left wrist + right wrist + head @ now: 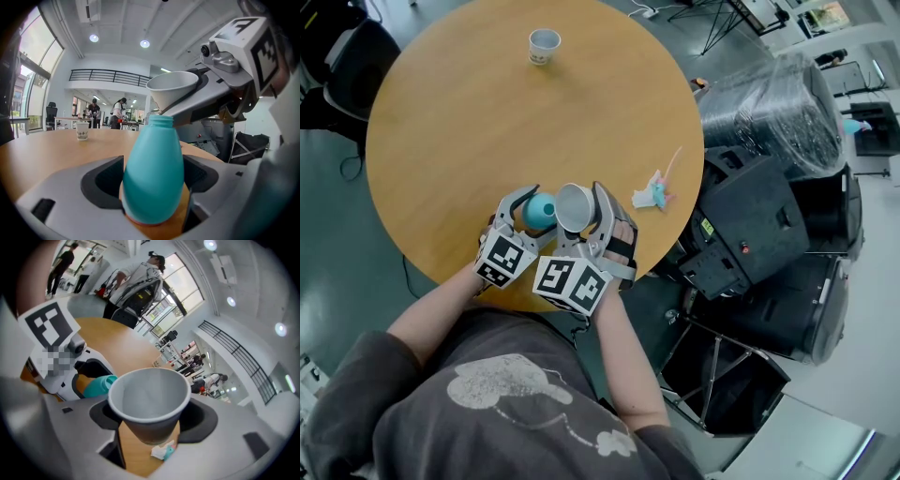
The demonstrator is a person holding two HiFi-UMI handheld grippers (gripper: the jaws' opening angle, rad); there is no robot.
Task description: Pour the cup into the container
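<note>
The cup (149, 401) is thin paper, light and crushable I reckon, so my right gripper (151, 423) pinches it softly low on the wall, jaws wide, tipped just over the mouth of the slick teal bottle (153, 178) my left gripper (153, 187) clamps round its belly.

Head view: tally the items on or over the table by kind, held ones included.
Cups: 2 (held cup, far cup)
Teal bottle: 1
Small pink-and-teal item: 1
Total: 4
</note>
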